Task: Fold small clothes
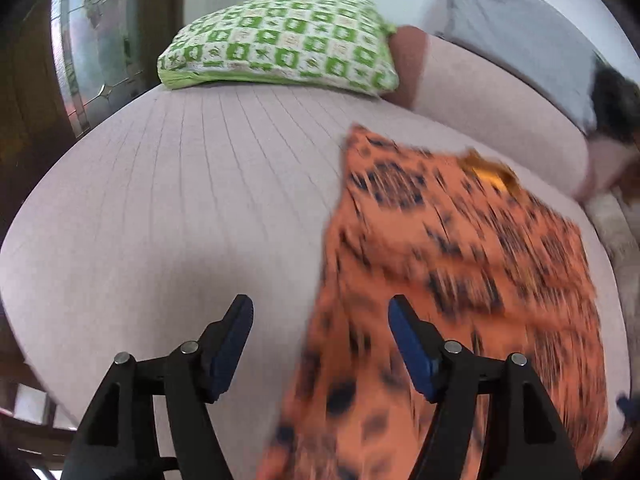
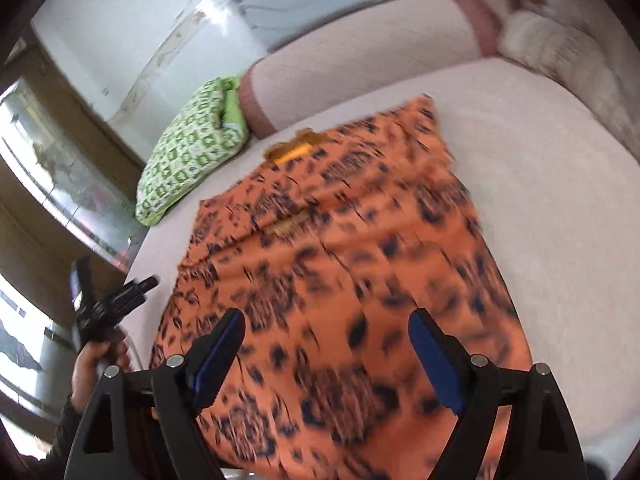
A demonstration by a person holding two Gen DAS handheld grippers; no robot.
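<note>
An orange garment with dark blotches (image 1: 460, 280) lies spread flat on the pale pink bed (image 1: 180, 200); a yellow collar patch (image 1: 490, 174) shows at its far end. My left gripper (image 1: 320, 312) hangs open above the garment's left edge, nothing between its blue pads. In the right wrist view the same garment (image 2: 340, 260) fills the middle, blurred by motion. My right gripper (image 2: 326, 328) stands open over the garment's near part, holding nothing. The left gripper (image 2: 114, 296) shows at the left there, off the cloth, with a hand (image 2: 92, 364) around its handle.
A green and white patterned pillow (image 1: 280, 44) lies at the bed's far end beside a pink bolster (image 2: 360, 64). A fluffy white cushion (image 2: 560, 48) sits at the right. A glass-fronted cabinet (image 1: 88, 52) stands left of the bed (image 2: 560, 200).
</note>
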